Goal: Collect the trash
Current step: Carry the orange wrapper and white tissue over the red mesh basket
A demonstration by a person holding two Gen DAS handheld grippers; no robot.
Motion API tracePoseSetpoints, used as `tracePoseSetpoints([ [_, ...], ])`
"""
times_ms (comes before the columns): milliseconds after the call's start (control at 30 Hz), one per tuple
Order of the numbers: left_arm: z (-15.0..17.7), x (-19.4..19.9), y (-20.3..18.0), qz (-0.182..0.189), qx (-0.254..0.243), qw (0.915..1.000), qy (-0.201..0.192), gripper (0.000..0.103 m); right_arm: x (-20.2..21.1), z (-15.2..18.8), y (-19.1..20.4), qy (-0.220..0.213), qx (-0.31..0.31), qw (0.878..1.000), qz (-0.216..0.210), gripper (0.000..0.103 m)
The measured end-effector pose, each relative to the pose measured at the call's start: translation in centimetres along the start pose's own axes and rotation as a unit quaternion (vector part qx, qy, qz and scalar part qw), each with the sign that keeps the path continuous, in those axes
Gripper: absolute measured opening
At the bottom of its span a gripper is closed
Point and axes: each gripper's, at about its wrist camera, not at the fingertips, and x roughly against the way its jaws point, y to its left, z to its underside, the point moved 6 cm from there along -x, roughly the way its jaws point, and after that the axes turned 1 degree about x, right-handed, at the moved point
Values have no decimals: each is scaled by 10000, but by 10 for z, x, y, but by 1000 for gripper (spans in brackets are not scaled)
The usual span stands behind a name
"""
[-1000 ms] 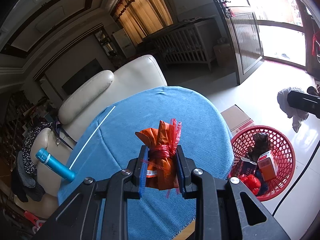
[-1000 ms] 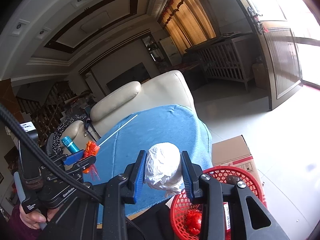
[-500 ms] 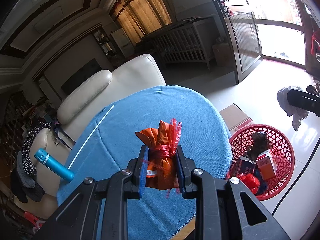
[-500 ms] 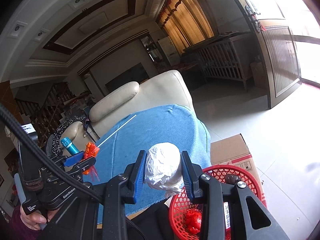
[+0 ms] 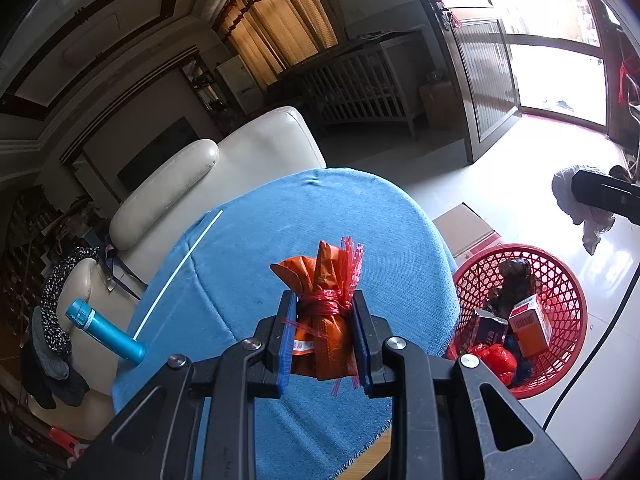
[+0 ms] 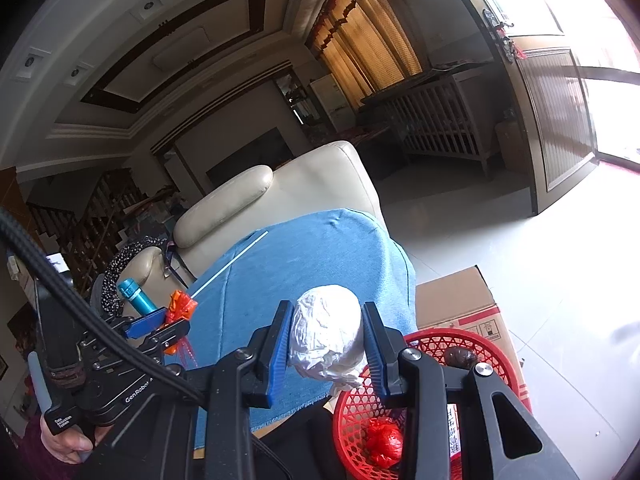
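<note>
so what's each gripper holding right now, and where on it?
Left gripper: orange bag, clamped at its tied neck. Right gripper: white wad, gripped across its middle.

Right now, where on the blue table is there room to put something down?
Most of the blue tablecloth is bare, from the white stick across to the edge above the red basket. The basket is crowded with boxes and bags.

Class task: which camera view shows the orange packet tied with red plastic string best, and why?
The left wrist view: the orange packet tied with red plastic string sits large and central, clamped in the left gripper. The right wrist view shows it only small, far left, partly hidden by that gripper.
</note>
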Motion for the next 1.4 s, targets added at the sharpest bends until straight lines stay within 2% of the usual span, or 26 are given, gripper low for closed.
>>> tracePoseSetpoints([
  [1400, -9, 0, -25, 115, -310, 9995, 14, 28, 15, -3, -24, -81, -282, 9995, 135, 37],
])
